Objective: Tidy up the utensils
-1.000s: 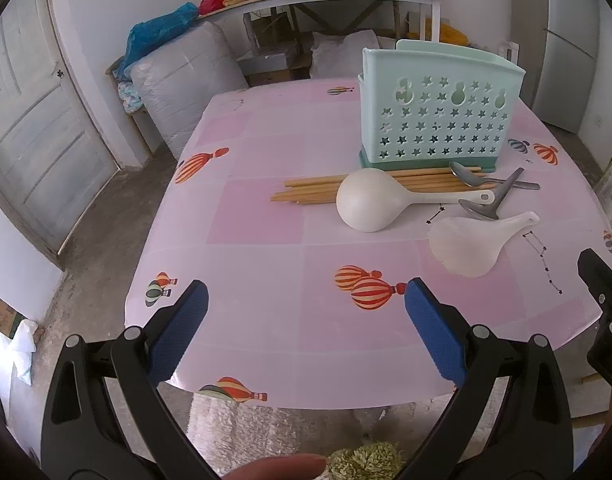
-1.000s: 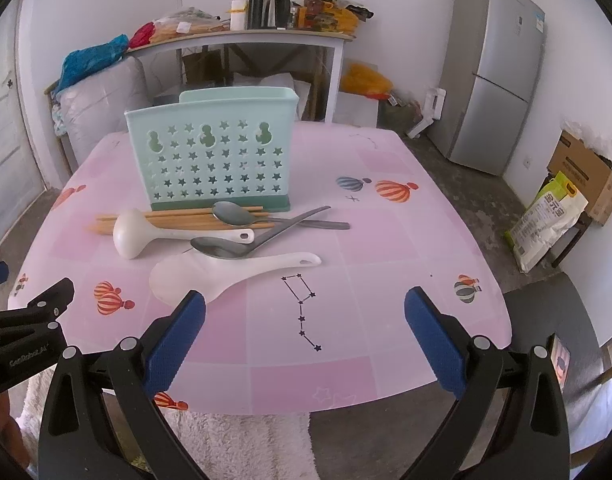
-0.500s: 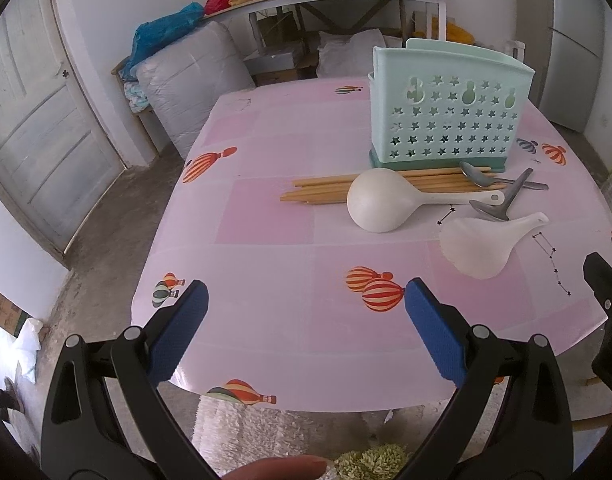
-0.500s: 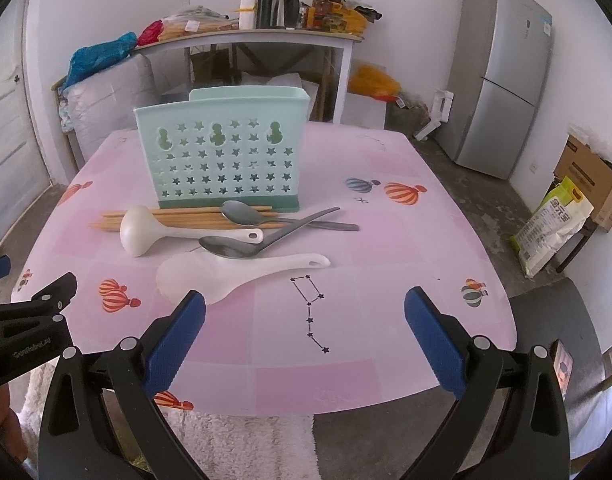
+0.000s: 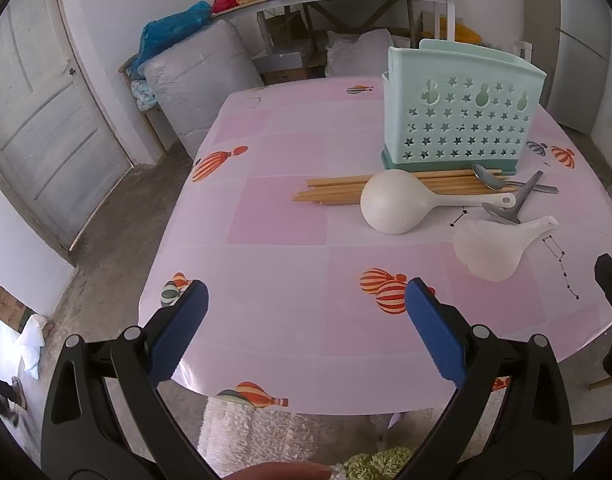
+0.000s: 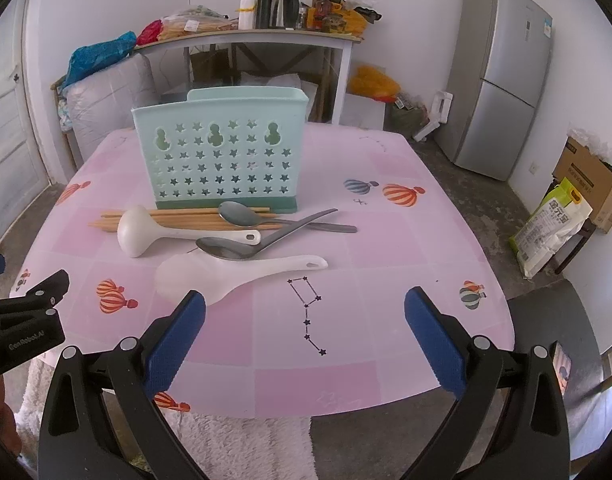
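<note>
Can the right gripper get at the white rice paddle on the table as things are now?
Probably yes. The right gripper is open and empty, and the rice paddle lies on the table just ahead of its left finger, nearest of all the utensils, with nothing on top of it or in between.

Pink table [image 6: 386, 240] holds caddy [image 6: 221, 152], chopsticks [image 6: 177, 218], 4 spoons [image 6: 241, 214]

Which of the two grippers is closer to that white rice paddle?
Right. The right gripper hovers just short of the rice paddle, its left finger nearly over the blade. The left gripper sits farther back, to the paddle's left.
</note>
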`<state>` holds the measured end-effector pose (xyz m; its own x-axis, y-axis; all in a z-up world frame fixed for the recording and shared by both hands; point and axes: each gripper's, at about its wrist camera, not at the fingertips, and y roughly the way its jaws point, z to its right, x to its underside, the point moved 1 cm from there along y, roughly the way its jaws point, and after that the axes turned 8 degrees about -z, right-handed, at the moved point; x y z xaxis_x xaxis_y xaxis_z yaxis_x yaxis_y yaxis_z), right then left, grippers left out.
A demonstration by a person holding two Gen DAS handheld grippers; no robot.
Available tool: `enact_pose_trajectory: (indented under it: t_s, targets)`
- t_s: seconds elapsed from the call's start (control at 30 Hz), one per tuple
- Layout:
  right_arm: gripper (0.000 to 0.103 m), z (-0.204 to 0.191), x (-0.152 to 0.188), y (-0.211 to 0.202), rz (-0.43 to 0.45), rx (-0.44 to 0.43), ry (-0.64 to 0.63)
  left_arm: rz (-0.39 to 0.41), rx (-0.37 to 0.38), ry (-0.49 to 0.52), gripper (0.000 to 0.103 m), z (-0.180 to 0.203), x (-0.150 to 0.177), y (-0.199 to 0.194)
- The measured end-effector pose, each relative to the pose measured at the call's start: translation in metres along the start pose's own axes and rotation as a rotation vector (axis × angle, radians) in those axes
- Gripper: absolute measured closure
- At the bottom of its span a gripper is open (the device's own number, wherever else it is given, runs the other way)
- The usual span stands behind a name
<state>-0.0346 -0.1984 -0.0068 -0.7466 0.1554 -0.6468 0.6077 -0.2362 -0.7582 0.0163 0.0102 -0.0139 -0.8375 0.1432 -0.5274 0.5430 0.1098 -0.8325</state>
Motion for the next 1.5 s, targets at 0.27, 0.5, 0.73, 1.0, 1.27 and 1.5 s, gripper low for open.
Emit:
enact_pose_trajectory:
  t_s: [0.27, 0.5, 0.73, 1.0, 1.27, 1.5]
  targets:
    - [0.006, 0.005, -0.006, 0.000, 0.008, 0.006, 0.005, 0.008, -0.021, -0.015, 0.008, -0.008, -0.001, 0.001]
    - [0.006, 0.006, -0.007, 0.000, 0.012, 0.009, 0.004, 0.007, -0.027, -0.019, 0.008, -0.011, -0.003, 0.000]
    - [0.006, 0.006, -0.007, 0.000, 0.012, 0.010, 0.004, 0.008, -0.026, -0.021, 0.008, -0.012, -0.003, 0.000]
    - [0.006, 0.007, -0.010, 0.004, 0.002, 0.024, 0.005, -0.002, 0.002, 0.012, 0.008, -0.011, -0.007, 0.006]
    - [0.006, 0.005, -0.007, 0.041, -0.063, 0.019, 0.065, -0.061, 0.147, 0.157, 0.008, 0.002, -0.022, 0.039]
    - [0.006, -0.002, 0.008, 0.083, -0.144, -0.006, 0.104, -0.070, 0.369, 0.296, 0.008, 0.021, -0.031, 0.062]
